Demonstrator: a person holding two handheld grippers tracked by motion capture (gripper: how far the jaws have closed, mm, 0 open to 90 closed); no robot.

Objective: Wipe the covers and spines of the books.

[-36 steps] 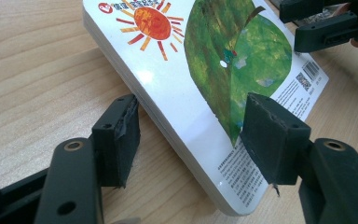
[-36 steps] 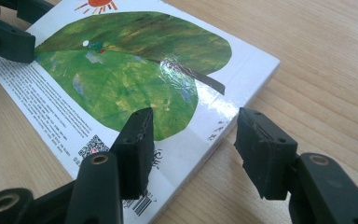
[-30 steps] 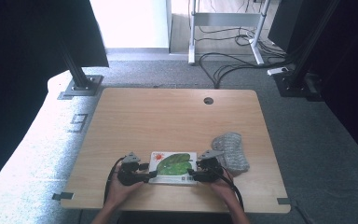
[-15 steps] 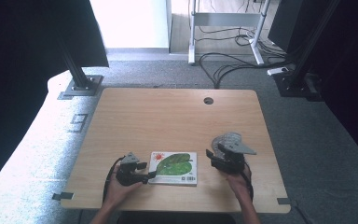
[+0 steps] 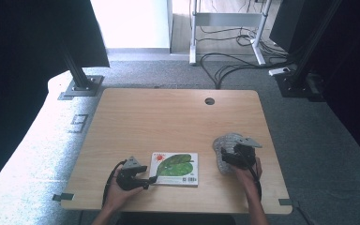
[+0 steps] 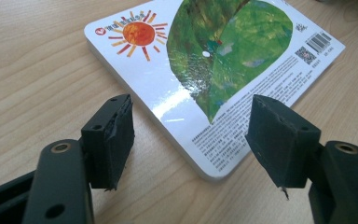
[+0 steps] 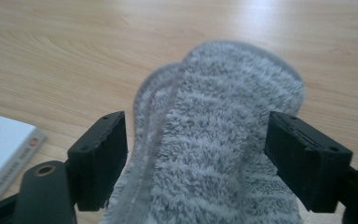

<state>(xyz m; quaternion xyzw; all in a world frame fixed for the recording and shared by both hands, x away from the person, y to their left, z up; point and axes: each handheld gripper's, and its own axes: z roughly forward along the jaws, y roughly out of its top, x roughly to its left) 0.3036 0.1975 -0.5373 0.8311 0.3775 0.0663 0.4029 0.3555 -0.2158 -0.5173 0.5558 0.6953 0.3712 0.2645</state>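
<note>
Wooden table [image 5: 168,122] bears a glossy leaf-and-sun book [image 6: 214,60]; both tools spread.

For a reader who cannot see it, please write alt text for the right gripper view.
A fluffy grey cloth lies on a wooden table between the open black jaws of the right gripper. A white book corner shows at the left edge.
</note>
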